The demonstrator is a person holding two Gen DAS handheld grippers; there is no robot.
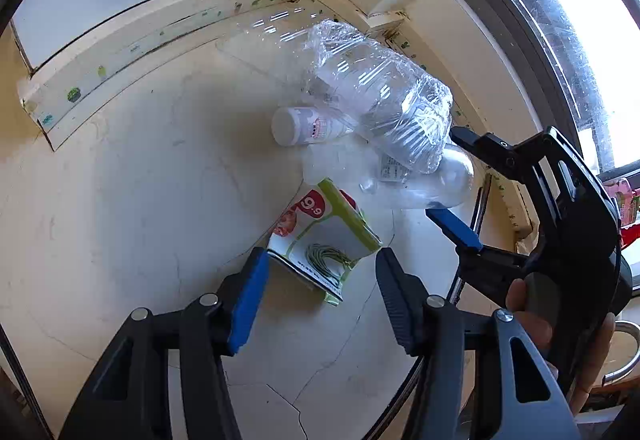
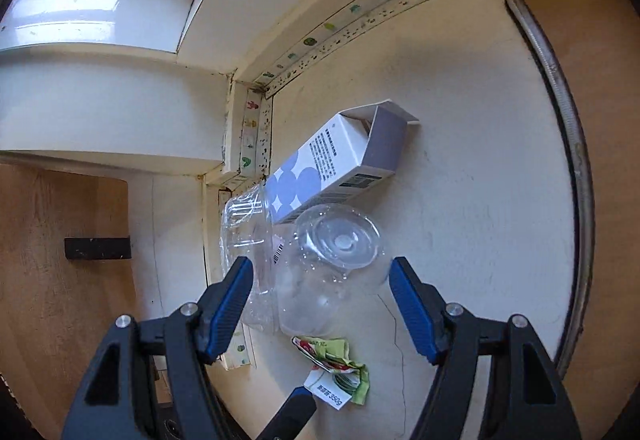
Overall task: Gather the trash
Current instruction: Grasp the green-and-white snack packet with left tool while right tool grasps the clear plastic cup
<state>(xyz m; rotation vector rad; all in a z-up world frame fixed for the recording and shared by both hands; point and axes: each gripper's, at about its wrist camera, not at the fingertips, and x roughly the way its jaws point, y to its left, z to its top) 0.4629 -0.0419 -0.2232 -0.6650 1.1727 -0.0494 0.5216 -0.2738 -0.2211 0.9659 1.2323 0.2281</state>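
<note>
A pile of trash lies on the cream counter. In the left wrist view a crumpled green and white wrapper [image 1: 324, 236] lies between the tips of my open left gripper [image 1: 320, 280]. Beyond it are a clear crushed plastic bottle [image 1: 384, 100], a small white bottle [image 1: 304, 125] and a clear cup [image 1: 424, 184]. My right gripper [image 1: 456, 184] shows there, open beside the cup. In the right wrist view my open right gripper [image 2: 320, 292] straddles the clear cup [image 2: 332, 264]. A white and purple carton [image 2: 336, 160] lies behind it, the wrapper [image 2: 336, 368] below it.
The counter [image 1: 140, 200] ends at a wall corner with patterned tape [image 1: 160, 36] along the joint. A window [image 1: 576, 52] is at the right. A sink rim [image 2: 568, 144] curves along the right in the right wrist view, and a wooden panel [image 2: 52, 260] is at the left.
</note>
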